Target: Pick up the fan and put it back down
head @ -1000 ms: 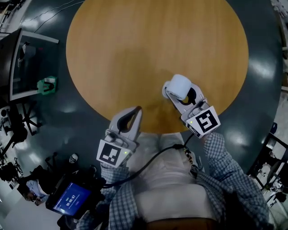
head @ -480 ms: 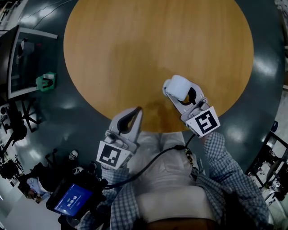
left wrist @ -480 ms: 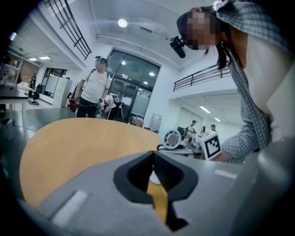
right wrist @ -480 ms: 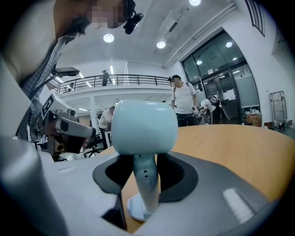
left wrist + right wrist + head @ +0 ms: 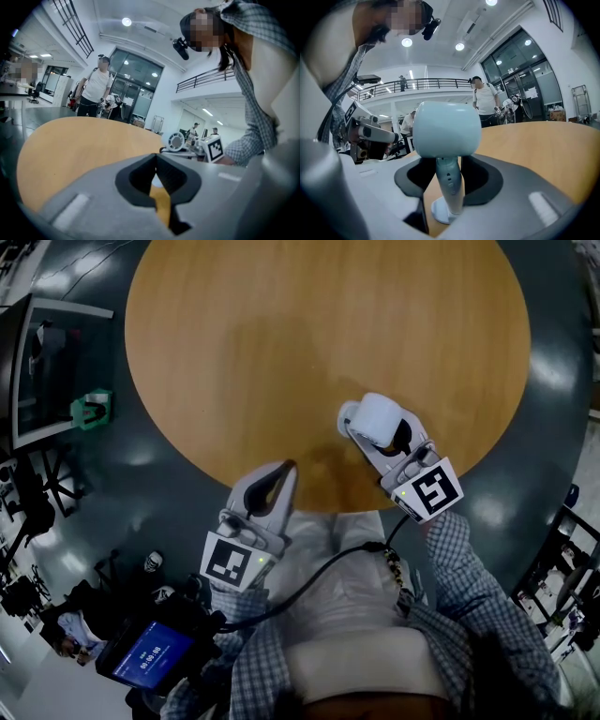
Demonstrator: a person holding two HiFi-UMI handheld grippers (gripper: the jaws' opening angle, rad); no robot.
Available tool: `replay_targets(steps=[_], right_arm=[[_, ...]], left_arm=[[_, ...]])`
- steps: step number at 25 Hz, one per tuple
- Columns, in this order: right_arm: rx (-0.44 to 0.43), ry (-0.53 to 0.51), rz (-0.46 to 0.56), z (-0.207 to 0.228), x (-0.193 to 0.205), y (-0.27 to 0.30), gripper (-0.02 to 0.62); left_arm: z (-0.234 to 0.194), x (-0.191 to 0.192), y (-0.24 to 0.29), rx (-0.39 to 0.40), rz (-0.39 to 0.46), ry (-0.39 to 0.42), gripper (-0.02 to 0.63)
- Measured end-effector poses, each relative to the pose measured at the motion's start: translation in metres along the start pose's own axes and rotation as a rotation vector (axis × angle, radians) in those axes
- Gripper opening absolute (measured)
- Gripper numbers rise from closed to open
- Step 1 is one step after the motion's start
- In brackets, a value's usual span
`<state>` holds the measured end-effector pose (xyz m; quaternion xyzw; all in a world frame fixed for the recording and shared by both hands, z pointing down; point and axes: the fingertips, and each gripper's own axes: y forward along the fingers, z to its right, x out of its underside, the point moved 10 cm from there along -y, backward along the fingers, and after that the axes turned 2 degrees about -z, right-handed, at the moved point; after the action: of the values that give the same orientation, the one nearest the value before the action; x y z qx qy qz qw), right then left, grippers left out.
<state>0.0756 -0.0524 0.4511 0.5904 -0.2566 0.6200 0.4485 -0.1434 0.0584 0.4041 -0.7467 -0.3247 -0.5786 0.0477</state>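
A small white fan (image 5: 378, 418) stands near the front edge of the round wooden table (image 5: 309, 334). My right gripper (image 5: 375, 432) is shut on its stem. In the right gripper view the stem (image 5: 449, 176) runs upright between the two dark pads, the rounded head (image 5: 446, 129) sits above them and the base (image 5: 439, 211) rests on the wood. My left gripper (image 5: 286, 470) hovers at the table's edge, shut and empty, its tips meeting (image 5: 156, 157). From the left gripper view the fan (image 5: 176, 141) shows to the right, beside the right gripper's marker cube (image 5: 213, 149).
Dark floor surrounds the table. A monitor (image 5: 47, 371) and a green object (image 5: 94, 413) stand at the left, and a lit tablet (image 5: 150, 652) is at the lower left. A person (image 5: 96, 91) stands beyond the table's far side.
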Motion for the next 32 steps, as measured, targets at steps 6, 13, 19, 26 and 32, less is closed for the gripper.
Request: replay_targets(steps=[6,13,19,26,32], right_arm=[[-0.004,0.031,-0.03,-0.001,0.007,-0.001,0.213],[0.013,0.008,-0.056,0.003,0.013,-0.014,0.213],[0.049,0.008,-0.068,-0.006,0.012,-0.038,0.204],[0.103,-0.055,-0.035,-0.018,-0.019,-0.056,0.178],[0.169,-0.03,0.087,-0.008,-0.053,-0.062,0.118]], left_arm=[[0.003,-0.001,0.004,0.022,-0.001,0.01,0.002],[0.0,-0.003,0.011,0.039,0.013,0.034,0.001],[0.002,-0.017,0.019,0.071,0.043,0.073,0.002],[0.005,-0.047,0.021,0.091,0.104,0.124,0.002],[0.007,-0.062,0.03,0.133,0.151,0.185,0.002]])
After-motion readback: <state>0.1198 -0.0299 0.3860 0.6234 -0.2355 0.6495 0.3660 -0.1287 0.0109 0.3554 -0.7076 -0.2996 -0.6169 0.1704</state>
